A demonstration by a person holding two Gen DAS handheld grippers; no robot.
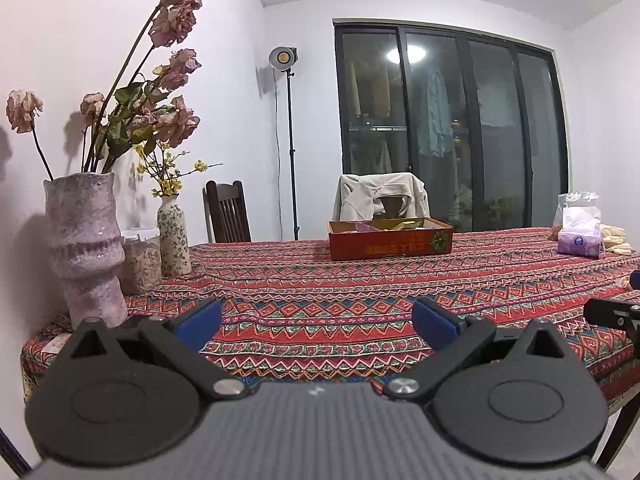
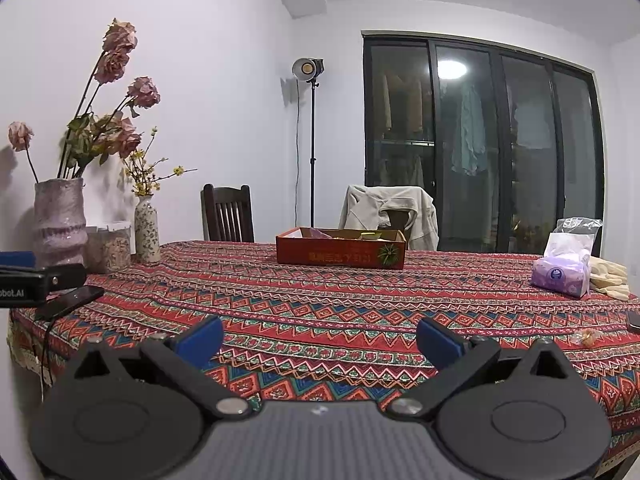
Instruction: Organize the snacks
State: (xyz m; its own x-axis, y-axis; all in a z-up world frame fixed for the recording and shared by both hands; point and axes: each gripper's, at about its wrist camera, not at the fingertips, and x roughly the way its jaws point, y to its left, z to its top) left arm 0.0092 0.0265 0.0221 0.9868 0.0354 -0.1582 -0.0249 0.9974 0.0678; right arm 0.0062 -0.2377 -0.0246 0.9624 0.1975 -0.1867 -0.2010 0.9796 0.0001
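Observation:
A shallow red cardboard box [image 1: 390, 242] with several snack packets inside sits at the far side of the patterned table; it also shows in the right wrist view [image 2: 340, 254]. A small wrapped snack [image 2: 586, 337] lies on the cloth at the near right. My left gripper [image 1: 318, 320] is open and empty above the near edge of the table. My right gripper [image 2: 320, 340] is open and empty, also low over the near edge. Both are far from the box.
A large pink vase [image 1: 86, 248], a jar [image 1: 140, 260] and a small floral vase [image 1: 174, 240] stand at the left. A purple tissue pack [image 2: 562, 274], gloves [image 2: 610, 276] and a clear bag [image 1: 578, 208] are at the right. A phone [image 2: 70, 302] lies at the left edge. Chairs stand behind the table.

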